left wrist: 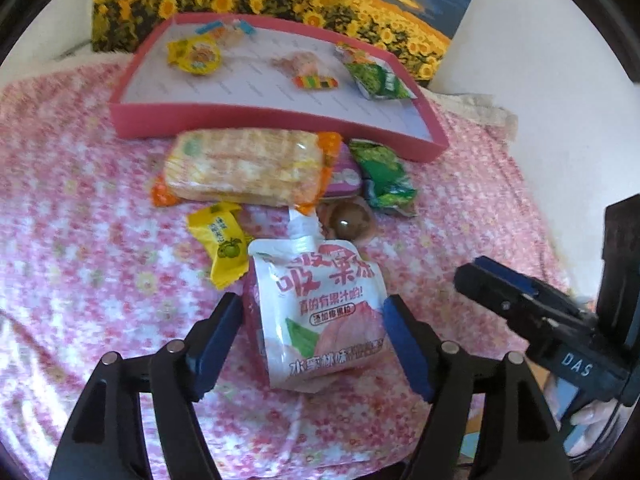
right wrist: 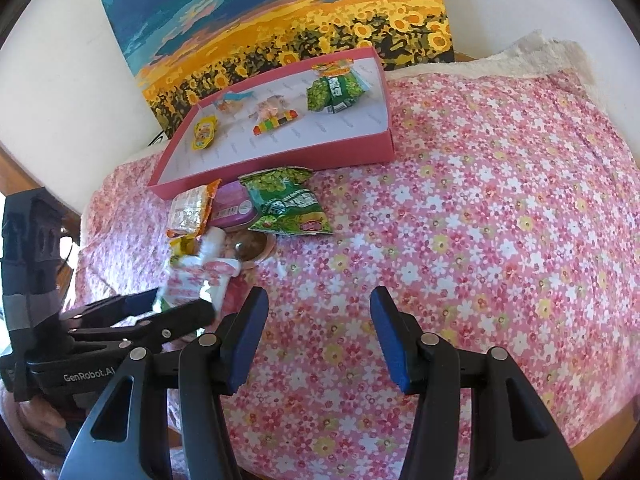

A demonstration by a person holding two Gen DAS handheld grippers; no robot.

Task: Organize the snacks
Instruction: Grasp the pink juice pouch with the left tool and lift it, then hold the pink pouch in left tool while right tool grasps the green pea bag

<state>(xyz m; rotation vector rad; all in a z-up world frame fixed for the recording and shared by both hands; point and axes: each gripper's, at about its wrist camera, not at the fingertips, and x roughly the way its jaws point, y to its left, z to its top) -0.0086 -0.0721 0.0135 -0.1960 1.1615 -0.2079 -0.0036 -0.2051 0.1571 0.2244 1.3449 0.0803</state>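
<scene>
1. Snacks lie in two groups: we count six loose ones ahead of our left gripper (left wrist: 314,334), and five already in the pink tray (left wrist: 256,118) beyond them.
2. Our left jaws stand wide, pads either side of the white jelly pouch (left wrist: 320,312); we see a narrow gap on each side, so nothing is gripped. The pouch lies flat on the floral cloth (right wrist: 460,240), spout pointing away from the jaws.
3. Our right gripper (right wrist: 318,334) hangs partly open over bare cloth, nothing between its blue pads.
4. Just past the pouch spout sit a yellow candy wrapper (left wrist: 222,242), a brown round sweet (left wrist: 348,220), a clear-wrapped cracker pack (left wrist: 248,168), a purple tin (left wrist: 344,178) and a green crinkled packet (left wrist: 384,178), crowded together and touching the tray's near wall.
5. Open room lies to the right of our right jaws: a wide stretch of cloth to the table edge.
6. In the tray: two green packets, one striped candy, one yellow packet, one blue-tipped sweet. A sunflower painting (right wrist: 280,32) leans behind.
</scene>
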